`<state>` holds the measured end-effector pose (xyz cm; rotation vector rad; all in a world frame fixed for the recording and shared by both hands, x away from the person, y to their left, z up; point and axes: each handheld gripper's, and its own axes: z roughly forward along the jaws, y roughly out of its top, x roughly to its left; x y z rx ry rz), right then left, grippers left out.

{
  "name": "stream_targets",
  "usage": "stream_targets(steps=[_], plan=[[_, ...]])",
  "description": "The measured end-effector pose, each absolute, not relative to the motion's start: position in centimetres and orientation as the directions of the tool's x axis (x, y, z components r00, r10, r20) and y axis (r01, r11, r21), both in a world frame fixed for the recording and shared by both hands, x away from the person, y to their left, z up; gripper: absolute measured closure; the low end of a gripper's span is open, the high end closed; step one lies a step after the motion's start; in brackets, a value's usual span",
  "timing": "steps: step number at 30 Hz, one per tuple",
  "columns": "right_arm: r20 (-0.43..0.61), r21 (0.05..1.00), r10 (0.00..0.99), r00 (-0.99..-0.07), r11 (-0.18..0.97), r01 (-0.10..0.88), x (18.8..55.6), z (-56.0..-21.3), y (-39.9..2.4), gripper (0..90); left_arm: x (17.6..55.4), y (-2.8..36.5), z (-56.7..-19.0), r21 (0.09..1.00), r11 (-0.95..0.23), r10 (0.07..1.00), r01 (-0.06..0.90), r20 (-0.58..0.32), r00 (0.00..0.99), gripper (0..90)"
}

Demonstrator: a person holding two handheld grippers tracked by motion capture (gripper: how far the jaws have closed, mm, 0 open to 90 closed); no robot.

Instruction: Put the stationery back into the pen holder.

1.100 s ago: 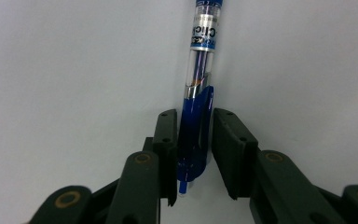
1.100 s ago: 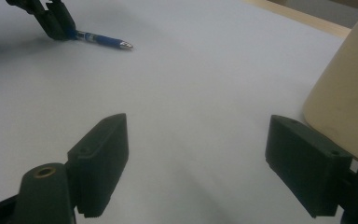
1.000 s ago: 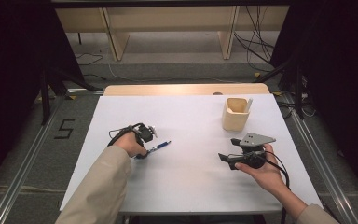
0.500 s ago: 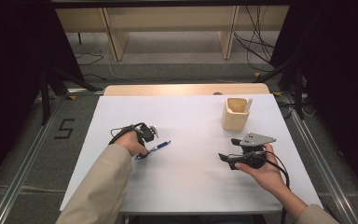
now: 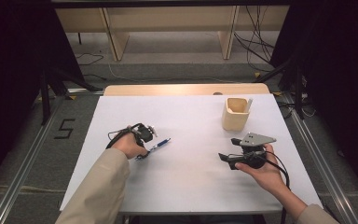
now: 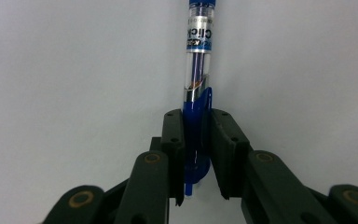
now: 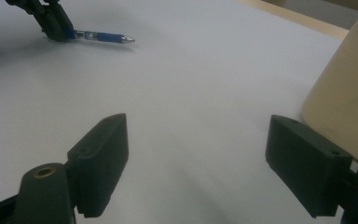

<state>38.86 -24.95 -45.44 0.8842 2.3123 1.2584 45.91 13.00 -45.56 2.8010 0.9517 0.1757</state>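
Left of centre in the high view, the left gripper point(image 5: 145, 140) sat low on the white tabletop point(image 5: 186, 186), and its jaws had just been closing around the blue click pen with a clear barrel point(image 5: 160, 144). In the left gripper view the pen point(image 6: 196, 93) ran straight up the middle of the frame, its blue clip end clamped between the two black pads, the barrel lying on the table beyond them. Lower right in the high view, the right gripper point(image 5: 230, 156) was held apart from the pen, jaws spread wide with nothing between them. The beige cup-shaped pen holder point(image 5: 236, 114) stood just above it, toward the upper right.
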Motion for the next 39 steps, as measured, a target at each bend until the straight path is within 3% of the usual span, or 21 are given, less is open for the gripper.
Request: stream_targets(steps=[13, 23, 39], plan=[[-0.013, 0.85, 0.677, -0.735, 0.395, 0.349, 38.8, -45.3, -24.9, 22.0, 43.6, 12.5, -44.5, 0.509, -0.637, 0.692, 0.579, 0.045, 0.721, 76.3], [0.022, 0.871, 0.675, -0.737, 0.349, 0.346, 38.7, -45.0, -24.7, 22.0, 40.9, 10.9, -45.0, 0.72, -0.456, 0.735, 0.523, -0.027, 0.678, 76.3], [0.08, 0.904, 0.658, -0.749, 0.268, 0.332, 38.6, -44.3, -22.9, 22.0, 38.2, 6.2, -45.5, 0.804, -0.378, 0.717, 0.458, -0.059, 0.695, 76.3]])
